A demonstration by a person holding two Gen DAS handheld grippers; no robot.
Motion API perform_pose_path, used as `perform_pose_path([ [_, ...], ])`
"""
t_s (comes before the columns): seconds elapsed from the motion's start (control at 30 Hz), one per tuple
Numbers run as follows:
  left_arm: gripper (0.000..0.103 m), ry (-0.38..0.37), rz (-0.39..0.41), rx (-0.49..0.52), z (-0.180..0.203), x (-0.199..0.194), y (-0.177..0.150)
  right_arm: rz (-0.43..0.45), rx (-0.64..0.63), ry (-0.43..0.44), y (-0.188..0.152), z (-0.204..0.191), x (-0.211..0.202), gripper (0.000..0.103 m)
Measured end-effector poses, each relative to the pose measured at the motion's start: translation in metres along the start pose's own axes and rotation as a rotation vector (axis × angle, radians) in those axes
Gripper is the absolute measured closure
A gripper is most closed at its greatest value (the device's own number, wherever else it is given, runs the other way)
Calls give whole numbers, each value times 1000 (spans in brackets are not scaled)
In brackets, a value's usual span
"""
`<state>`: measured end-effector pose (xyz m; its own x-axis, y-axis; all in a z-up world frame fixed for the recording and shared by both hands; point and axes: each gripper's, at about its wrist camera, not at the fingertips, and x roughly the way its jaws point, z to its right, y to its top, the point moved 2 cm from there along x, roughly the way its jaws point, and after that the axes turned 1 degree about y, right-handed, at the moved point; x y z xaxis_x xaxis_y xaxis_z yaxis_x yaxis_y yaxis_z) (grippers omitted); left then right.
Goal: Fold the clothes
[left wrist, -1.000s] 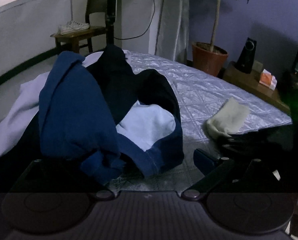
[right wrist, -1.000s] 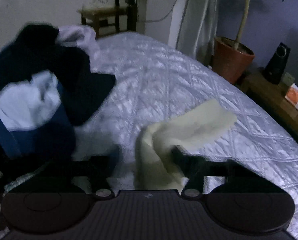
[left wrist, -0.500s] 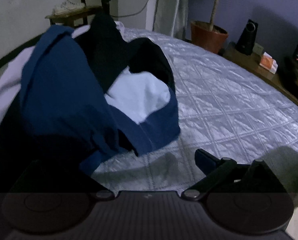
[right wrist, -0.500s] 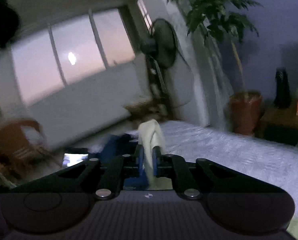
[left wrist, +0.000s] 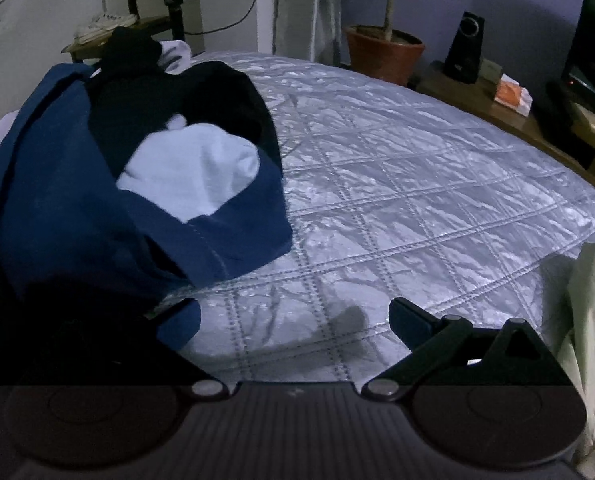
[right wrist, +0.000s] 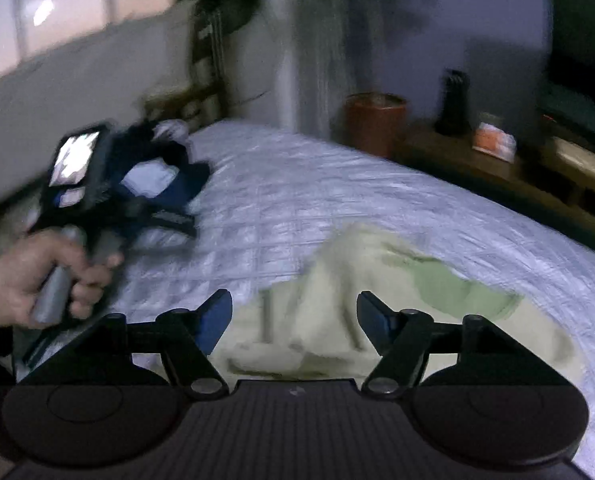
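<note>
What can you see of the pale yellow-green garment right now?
The pale yellow-green garment lies crumpled on the quilted bedspread, just ahead of the right gripper, whose jaws stand open with the cloth showing between them, not pinched. It looks like soft, thin fabric, cream with a greener patch on its right side, bunched into folds rather than flat. The picture is blurred, so seams or sleeves cannot be told. In the left wrist view its edge shows at far right.
</note>
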<state>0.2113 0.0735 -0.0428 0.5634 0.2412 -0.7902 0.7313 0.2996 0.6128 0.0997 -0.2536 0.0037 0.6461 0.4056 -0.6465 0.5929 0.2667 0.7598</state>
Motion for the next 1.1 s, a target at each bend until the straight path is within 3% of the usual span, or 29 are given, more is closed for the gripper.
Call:
perform_pose_path([
  [0.07, 3, -2, -2, 3, 2, 1, 0, -43, -66, 27, -2, -20, 10, 25],
  [0.17, 3, -7, -5, 8, 5, 0, 0, -146, -160, -23, -18, -39, 34, 28],
  [0.27, 3, -16, 0, 20, 8, -3, -1, -207, -174, -71, -37, -37, 30, 84],
  [0.37, 3, -15, -4, 22, 8, -1, -1, -218, -158, -117, -52, -33, 6, 87],
  [0.47, 3, -18, -9, 18, 9, -1, -2, -293, -87, -174, -78, -18, -24, 87],
  [0.57, 3, -18, -4, 22, 12, -4, -3, -323, -57, -223, -93, -9, -47, 79],
  [0.63, 3, -19, -1, 24, 15, -5, -4, -260, -130, -213, -85, -21, -50, 60],
  [0.67, 3, -20, -2, 28, 18, -5, -5, -230, -183, -207, -79, -30, -47, 33],
  [0.7, 3, -21, -3, 35, 21, -4, -5, -205, -248, -208, -71, -40, -42, 17],
  [0.83, 3, -22, 2, 68, 30, -4, -8, -199, -562, -242, -57, -77, -3, 28],
  [0.9, 3, -21, 5, 72, 30, -4, -7, -224, -656, -265, -62, -80, 16, 34],
  [1.03, 3, -21, 2, 63, 28, -3, -6, -250, -779, -281, -70, -80, 38, 34],
  [1.07, 3, -21, 0, 64, 29, -2, -7, -247, -791, -273, -71, -81, 41, 43],
  [1.1, 3, -23, -1, 66, 30, -3, -7, -242, -765, -252, -69, -79, 42, 79],
])
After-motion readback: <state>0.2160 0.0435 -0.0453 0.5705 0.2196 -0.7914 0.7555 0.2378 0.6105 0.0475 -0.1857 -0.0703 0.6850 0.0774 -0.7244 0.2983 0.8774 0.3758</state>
